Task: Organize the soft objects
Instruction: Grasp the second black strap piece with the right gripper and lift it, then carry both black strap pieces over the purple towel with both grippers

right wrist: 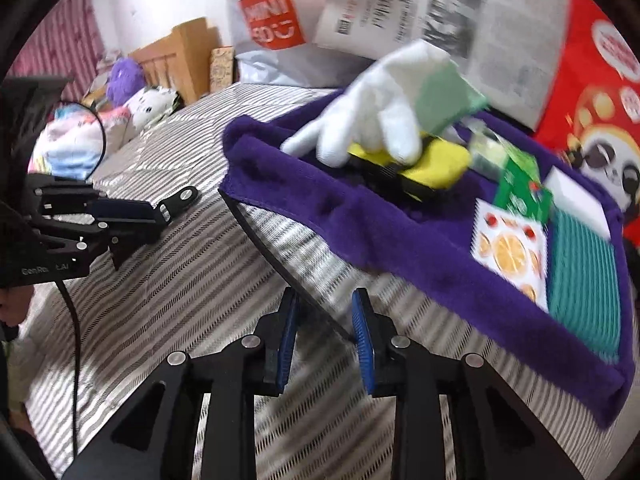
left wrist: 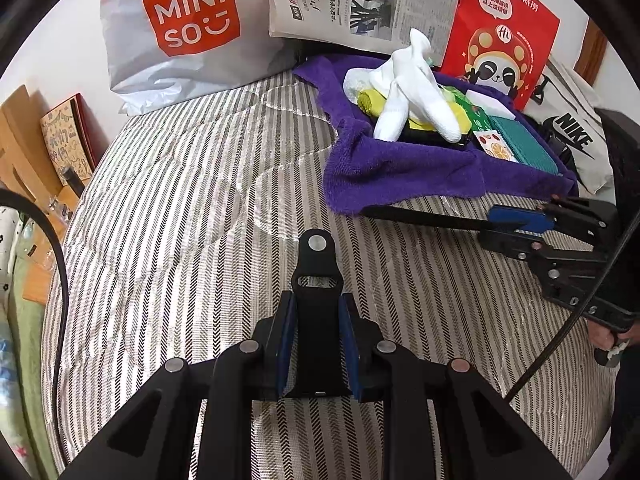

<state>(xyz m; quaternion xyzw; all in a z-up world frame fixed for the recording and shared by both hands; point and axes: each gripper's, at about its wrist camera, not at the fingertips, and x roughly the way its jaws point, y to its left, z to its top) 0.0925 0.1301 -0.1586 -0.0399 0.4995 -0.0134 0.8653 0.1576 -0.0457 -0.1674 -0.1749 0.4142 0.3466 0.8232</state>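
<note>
The black board (right wrist: 276, 252), pinched in the right gripper (right wrist: 324, 300), should be kept level while the left gripper (left wrist: 319, 300) is clamped on a black clip (left wrist: 316, 244).

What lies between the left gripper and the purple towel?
Left wrist view: beyond the black clip held in the left gripper, only striped bedspread up to the towel.
</note>
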